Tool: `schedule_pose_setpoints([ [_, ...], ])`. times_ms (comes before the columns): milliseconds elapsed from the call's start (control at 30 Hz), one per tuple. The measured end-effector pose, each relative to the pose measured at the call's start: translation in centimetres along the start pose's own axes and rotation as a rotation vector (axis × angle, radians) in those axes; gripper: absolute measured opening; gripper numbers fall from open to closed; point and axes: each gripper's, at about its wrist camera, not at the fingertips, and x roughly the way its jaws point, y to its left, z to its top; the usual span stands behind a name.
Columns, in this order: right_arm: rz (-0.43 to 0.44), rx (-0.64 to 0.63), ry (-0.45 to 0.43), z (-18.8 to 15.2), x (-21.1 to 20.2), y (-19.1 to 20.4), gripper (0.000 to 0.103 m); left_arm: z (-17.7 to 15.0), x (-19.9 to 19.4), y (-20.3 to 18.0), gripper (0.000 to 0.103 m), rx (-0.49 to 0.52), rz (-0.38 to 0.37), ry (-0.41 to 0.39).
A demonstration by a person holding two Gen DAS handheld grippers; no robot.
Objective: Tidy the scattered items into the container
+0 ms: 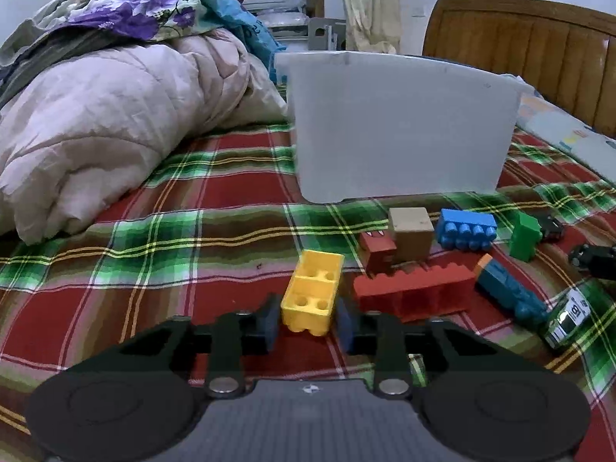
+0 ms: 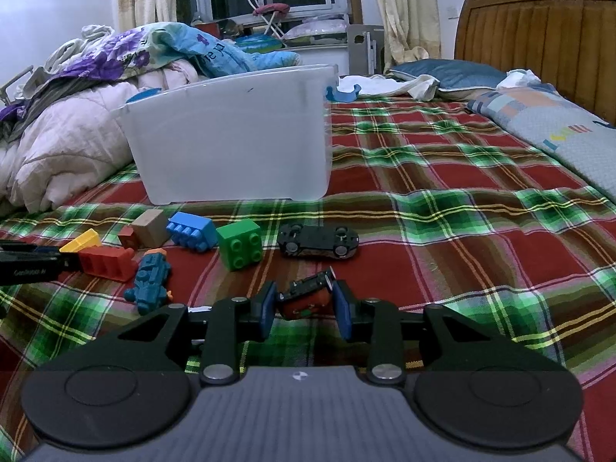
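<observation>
Left claw clamps the yellow brick; right claw grips a red toy car. Lift both clear above the container rim before releasing.

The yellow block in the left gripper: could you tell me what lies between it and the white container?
Only bare plaid bedspread lies between the yellow block and the white container, as the left wrist view shows; the other toys sit off to the right.

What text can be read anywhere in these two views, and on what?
"18" or similar, blurred: white toy car, on its roof.
"Gen..." then a few unclear characters: small white print on the side of the left gripper, seen from the right wrist.
Large letters, upside down, unreadable: blue bedding behind the tub.
Coloured marks, not readable as words: grey pillow.
</observation>
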Motion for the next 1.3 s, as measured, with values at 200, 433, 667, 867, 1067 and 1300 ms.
schedule_pose_setpoints([
  [200, 0.003, -0.001, -0.015, 0.3, -0.3, 0.2, 0.036, 0.3, -1.7, 0.2, 0.03, -0.024, 0.009, -0.031],
  [433, 0.021, -0.031, -0.085, 2.1, -1.9, 1.2, 0.034, 3.2, -5.1, -1.0, 0.03, -0.026, 0.008, -0.096],
  [667, 0.032, -0.054, -0.146, 5.6, -2.1, 1.7, 0.034, 8.1, -6.4, -1.9, 0.03, -0.038, -0.014, -0.158],
  [867, 0.037, -0.052, -0.204, 9.3, -1.5, 1.4, 0.034, 12.5, -6.2, -2.7, 0.03, -0.039, -0.038, -0.204],
  [1067, 0.05, -0.093, -0.238, 14.9, 1.3, 2.6, 0.034, 17.2, -2.5, -4.2, 0.03, -0.032, -0.043, -0.166],
  [1300, 0.048, -0.072, -0.137, 17.3, 6.9, 2.2, 0.042, 19.3, 2.2, -4.7, 0.06, -0.033, -0.012, -0.093],
])
